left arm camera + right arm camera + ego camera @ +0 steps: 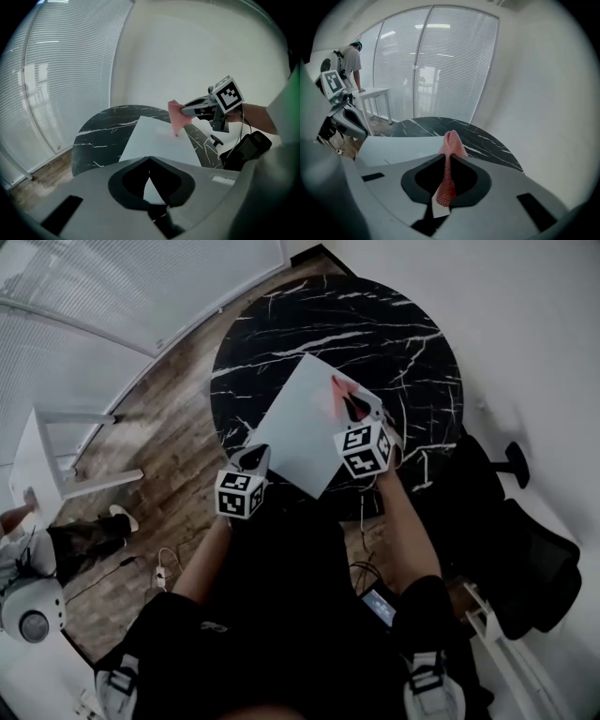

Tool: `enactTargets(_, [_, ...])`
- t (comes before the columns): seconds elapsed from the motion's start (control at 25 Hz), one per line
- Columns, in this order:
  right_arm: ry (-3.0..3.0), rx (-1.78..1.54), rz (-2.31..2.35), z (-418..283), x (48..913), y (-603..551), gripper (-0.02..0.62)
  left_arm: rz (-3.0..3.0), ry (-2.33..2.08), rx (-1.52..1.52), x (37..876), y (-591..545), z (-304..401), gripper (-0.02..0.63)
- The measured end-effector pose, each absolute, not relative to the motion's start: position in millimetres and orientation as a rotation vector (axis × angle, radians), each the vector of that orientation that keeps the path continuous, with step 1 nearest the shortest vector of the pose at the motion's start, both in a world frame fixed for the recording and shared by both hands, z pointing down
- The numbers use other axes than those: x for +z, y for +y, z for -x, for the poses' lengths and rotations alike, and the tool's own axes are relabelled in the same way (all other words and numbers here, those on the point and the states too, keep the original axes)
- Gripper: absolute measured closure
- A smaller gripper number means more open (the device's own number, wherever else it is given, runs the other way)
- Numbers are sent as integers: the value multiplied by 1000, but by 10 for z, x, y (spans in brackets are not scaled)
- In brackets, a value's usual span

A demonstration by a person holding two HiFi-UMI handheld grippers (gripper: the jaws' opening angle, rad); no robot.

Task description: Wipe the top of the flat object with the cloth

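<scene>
Right gripper was clenched on the pink mesh cloth, which hung down over the flat pale-grey sheet on the round black marble table. Left gripper was pinched shut on the sheet's near edge.

A round black bench of white-veined marble stands on a wooden plank floor; tall windows with closed white blinds run along the left side, and a plain white wall fills the right; a small white side table stands by the windows, with another person beside it; a black office chair stands just right of the bench; a cable lies on the floor.
</scene>
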State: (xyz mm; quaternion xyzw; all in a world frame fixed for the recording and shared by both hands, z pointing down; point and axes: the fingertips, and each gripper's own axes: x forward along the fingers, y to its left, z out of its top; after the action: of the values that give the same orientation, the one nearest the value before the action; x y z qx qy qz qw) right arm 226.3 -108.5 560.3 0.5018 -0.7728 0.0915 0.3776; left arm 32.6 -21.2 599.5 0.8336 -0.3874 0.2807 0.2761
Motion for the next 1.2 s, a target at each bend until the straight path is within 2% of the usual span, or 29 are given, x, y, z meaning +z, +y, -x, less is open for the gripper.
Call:
enactTargets(0.72, [-1879, 408, -1235, -2571, 6517, -1530, 574, -2110, -1143, 802, 6167, -194, -225, 606])
enactTargets(1.2, [-1923, 436, -1246, -2481, 6507, -1515, 574, -2117, -1136, 801, 6195, -244, -213, 606])
